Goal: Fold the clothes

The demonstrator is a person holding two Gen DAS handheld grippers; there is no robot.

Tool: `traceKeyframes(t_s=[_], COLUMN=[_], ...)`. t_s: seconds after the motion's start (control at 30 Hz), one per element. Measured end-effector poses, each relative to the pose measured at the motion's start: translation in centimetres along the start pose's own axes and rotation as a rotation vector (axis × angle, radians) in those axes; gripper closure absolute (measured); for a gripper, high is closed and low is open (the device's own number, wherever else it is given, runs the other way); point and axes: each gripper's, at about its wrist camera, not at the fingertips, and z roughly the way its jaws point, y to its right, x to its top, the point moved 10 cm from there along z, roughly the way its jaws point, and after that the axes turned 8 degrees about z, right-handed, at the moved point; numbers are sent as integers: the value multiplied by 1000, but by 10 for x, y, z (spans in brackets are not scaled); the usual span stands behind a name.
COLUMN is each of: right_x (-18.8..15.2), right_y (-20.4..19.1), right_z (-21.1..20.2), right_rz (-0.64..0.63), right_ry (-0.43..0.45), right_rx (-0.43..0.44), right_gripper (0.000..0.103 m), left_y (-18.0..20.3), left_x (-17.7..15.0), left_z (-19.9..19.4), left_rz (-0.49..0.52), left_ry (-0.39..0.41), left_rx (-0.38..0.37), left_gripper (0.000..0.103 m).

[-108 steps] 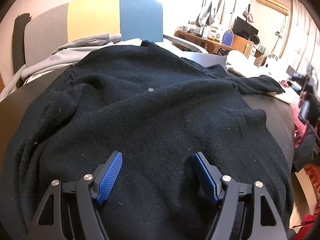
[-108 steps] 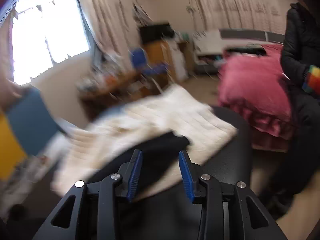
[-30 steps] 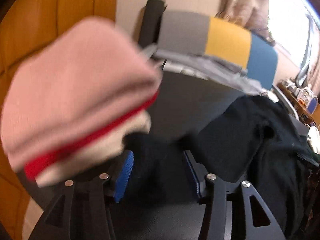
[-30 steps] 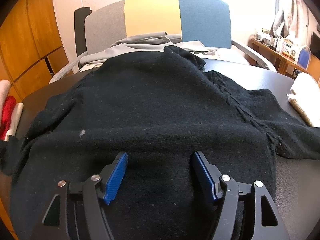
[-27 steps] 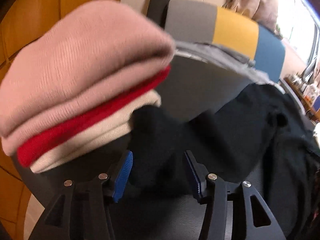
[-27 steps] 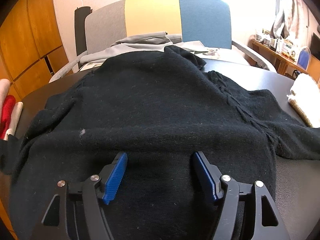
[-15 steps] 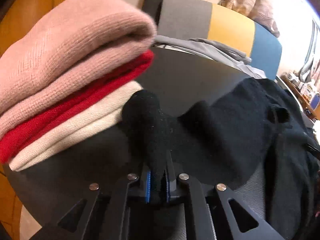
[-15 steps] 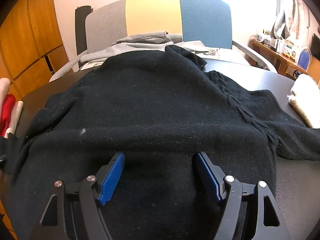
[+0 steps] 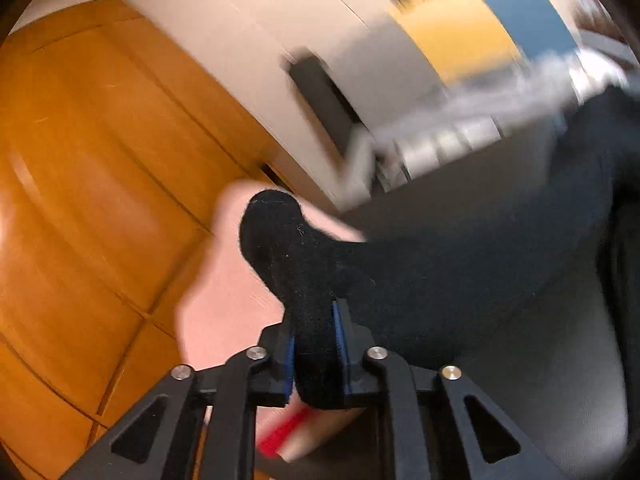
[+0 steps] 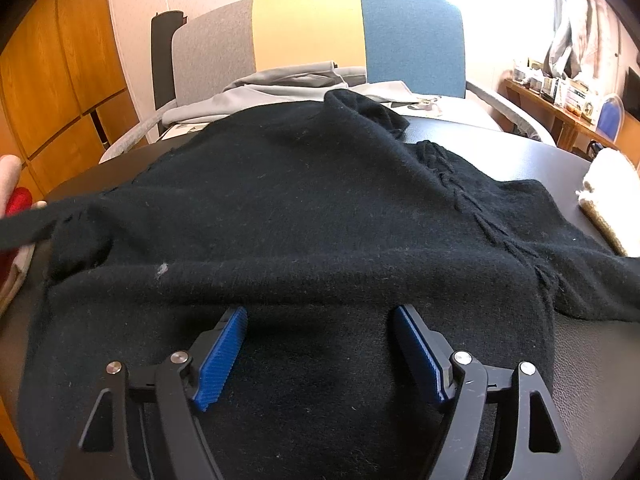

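Black sweater [image 10: 320,208] lies unfolded on the bench [image 10: 592,380]; its sleeve [image 9: 296,256] is clamped by left gripper [image 9: 314,344], right gripper [image 10: 320,348] jaws spread wide, empty.

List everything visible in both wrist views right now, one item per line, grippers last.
black sweater: one, black, spread over the dark table, its left sleeve pulled out to the side
sleeve end: one, black, pinched in the left gripper
dark table: one, black, under the sweater
folded stack: pink, red and cream layers, at the table's left edge; count of pieces unclear
cream knit: one, off-white, at the table's right edge
chair: one, grey, yellow and blue back, behind the table
grey garment: light grey, on the chair seat
wooden panelling: orange-brown, left wall
left gripper: shut on the sleeve end
right gripper: open, over the sweater's near part
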Motion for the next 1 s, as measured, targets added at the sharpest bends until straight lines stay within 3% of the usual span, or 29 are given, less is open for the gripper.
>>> traceKeyframes(t_s=[0.07,0.13,0.17,0.3,0.4,0.43,0.5,0.57,0.63,0.67,0.73,0.8,0.93,1.0], right_x=[0,0,1,0,1,2,7,16,21,18,8,-13,-66,-84], right_y=[1,3,3,4,3,4,12,26,51,64,91,117,127,119], right_z=[0,-1,-1,-1,0,-3,-15,-36,-64,-73,-89,-102,-107,-112], right_rz=[3,6,8,4,-1,21,84,167,205,225,271,318,318,292], right_ry=[0,-1,-1,-3,-4,-3,17,54,98,93,71,19,-122,-138], right_rx=[7,14,18,23,26,62,135,210,197,184,166,171,199,206], right_gripper=[25,25,25,23,21,20,24,25,25,25,24,24,24,24], left_y=[33,53,53,26,2,0,18,57,104,122,160,176,191,189], left_x=[-28,-55,-60,-59,-43,-36,-15,12,14,10,0,-7,-19,-23], left_z=[24,38,38,23,-8,-19,-36,-42,-51,-56,-65,-59,-55,-57], left_rz=[-25,-110,-140,-267,-406,-434,-430,-379,-335,-321,-285,-247,-222,-265], left_ry=[-96,-151,-142,-47,113,165,247,268,251,237,201,152,115,115], left_rx=[-127,-218,-227,-190,-210,-229,-344,-526,-739,-791,-864,-890,-908,-940], left_gripper=[84,84,84,84,84,84,82,81,81,81,79,75,70,67])
